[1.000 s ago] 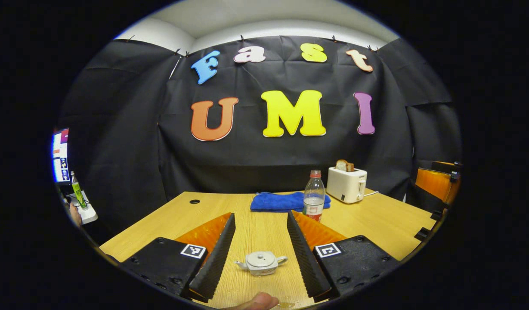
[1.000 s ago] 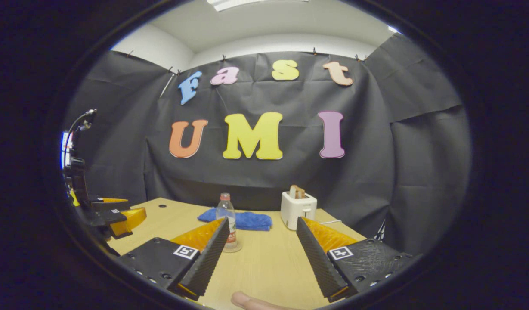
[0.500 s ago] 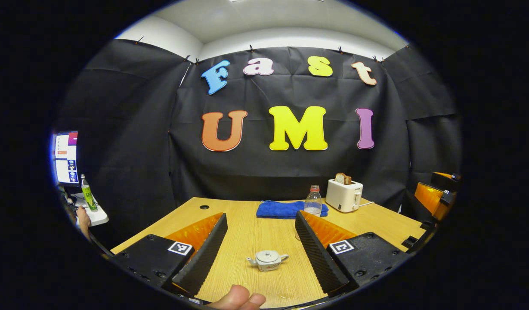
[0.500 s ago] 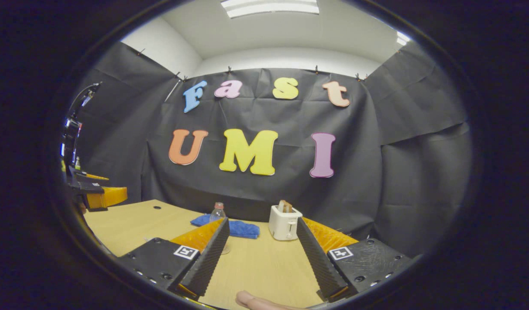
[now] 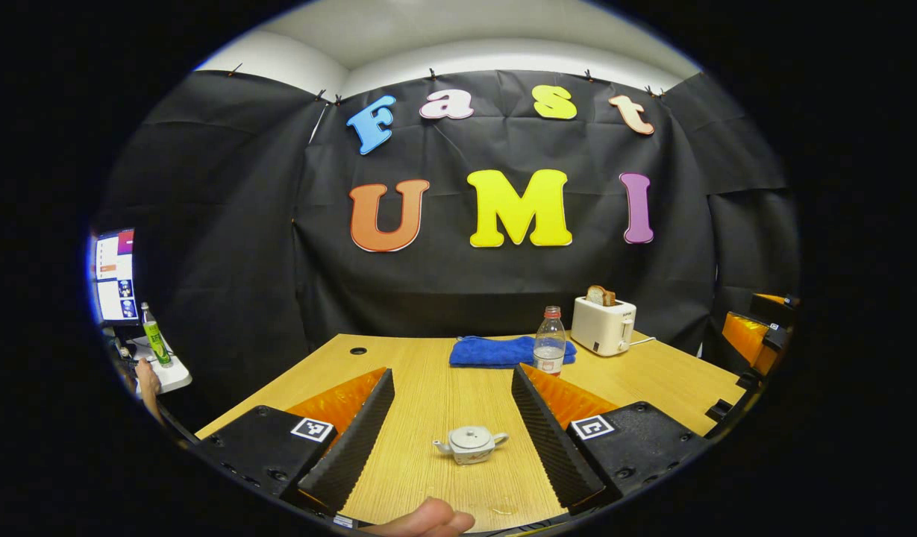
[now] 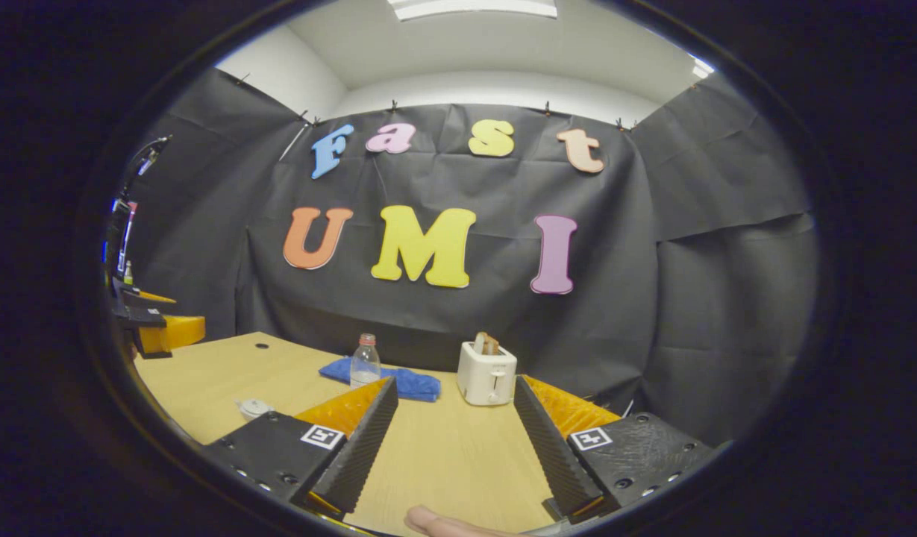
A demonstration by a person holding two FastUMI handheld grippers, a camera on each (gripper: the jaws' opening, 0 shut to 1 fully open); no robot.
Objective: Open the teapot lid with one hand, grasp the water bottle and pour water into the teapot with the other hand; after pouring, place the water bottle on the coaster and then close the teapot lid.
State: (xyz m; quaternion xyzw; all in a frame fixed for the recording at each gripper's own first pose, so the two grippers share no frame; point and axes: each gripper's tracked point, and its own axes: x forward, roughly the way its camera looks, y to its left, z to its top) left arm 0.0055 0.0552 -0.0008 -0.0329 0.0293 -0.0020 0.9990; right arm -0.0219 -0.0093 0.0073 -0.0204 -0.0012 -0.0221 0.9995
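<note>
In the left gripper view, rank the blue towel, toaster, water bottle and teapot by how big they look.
1. blue towel, widest.
2. toaster.
3. water bottle: taller than the toaster but slimmer, so nearly a tie.
4. teapot, smallest, though nearest the camera.

Each gripper has black bodies studded with small screws, one on each side. The left gripper and right gripper carry square black-and-white markers. Ridged inner faces line the fingers.
</note>
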